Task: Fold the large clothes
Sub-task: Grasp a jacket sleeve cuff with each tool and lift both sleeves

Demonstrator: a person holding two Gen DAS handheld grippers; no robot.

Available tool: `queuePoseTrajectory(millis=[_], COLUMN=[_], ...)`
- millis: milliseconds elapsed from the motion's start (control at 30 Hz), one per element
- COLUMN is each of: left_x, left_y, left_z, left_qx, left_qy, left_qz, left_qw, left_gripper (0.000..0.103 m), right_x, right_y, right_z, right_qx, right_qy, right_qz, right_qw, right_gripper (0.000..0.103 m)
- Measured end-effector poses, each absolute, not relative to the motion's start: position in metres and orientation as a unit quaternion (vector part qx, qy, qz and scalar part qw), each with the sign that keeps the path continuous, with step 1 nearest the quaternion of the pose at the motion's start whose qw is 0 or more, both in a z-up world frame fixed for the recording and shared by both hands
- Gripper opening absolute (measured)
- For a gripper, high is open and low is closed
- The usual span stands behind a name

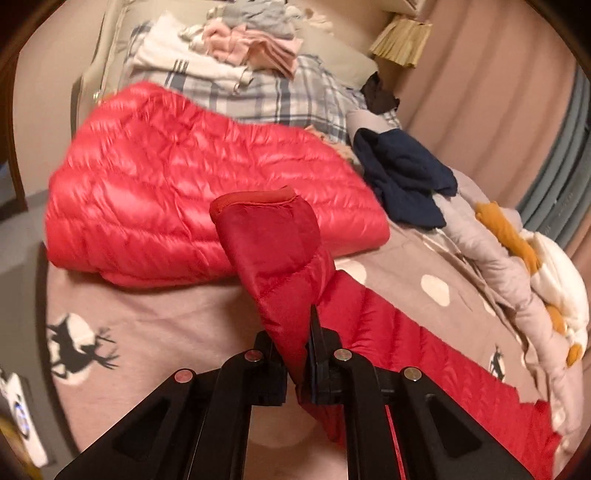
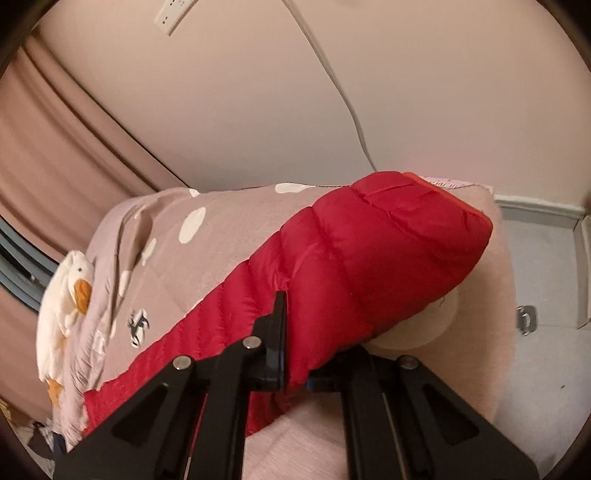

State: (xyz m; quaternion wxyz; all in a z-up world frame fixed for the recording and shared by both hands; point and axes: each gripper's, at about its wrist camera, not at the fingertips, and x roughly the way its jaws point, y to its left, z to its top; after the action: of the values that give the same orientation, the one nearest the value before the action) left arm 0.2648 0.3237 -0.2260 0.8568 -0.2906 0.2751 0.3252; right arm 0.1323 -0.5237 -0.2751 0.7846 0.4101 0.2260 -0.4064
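A red quilted down jacket [image 1: 177,173] lies bunched on the taupe bed cover [image 1: 166,321] with white dots and deer prints. One of its sleeves [image 1: 273,251] rises from the bed, cuff upward. My left gripper [image 1: 291,332] is shut on that sleeve below the cuff. The same red fabric runs off to the lower right. In the right wrist view, my right gripper [image 2: 299,343] is shut on another padded part of the jacket [image 2: 388,251], lifted above the bed cover [image 2: 207,266] near the bed's corner. The fabric hides its right finger.
A pile of folded clothes [image 1: 236,48] sits on plaid bedding [image 1: 280,96] at the far end. A navy garment [image 1: 402,177] and a white duck plush [image 1: 546,266] lie on the right. A wall socket [image 2: 173,14] and a cable [image 2: 343,92] are on the wall behind.
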Motion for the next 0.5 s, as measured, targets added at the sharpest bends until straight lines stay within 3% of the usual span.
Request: queuePoseTrajectory(millis=[300, 500], left_x=[0.271, 0.259], left_y=[0.3, 0.296], left_z=[-0.198, -0.186], left_qx=[-0.238, -0.239], left_qy=[0.245, 0.23], left_qz=[0.32, 0.309], left_qw=[0.884, 0.891], left_gripper=[0.01, 0.01], right_x=[0.197, 0.271], right_y=[-0.46, -0.363], right_z=[-0.2, -0.135], right_qx=[0.319, 0.267], right_qy=[0.2, 0.184], right_qz=[-0.358, -0.218], right_qw=[0.854, 0.921], right_gripper=[0.007, 0.007])
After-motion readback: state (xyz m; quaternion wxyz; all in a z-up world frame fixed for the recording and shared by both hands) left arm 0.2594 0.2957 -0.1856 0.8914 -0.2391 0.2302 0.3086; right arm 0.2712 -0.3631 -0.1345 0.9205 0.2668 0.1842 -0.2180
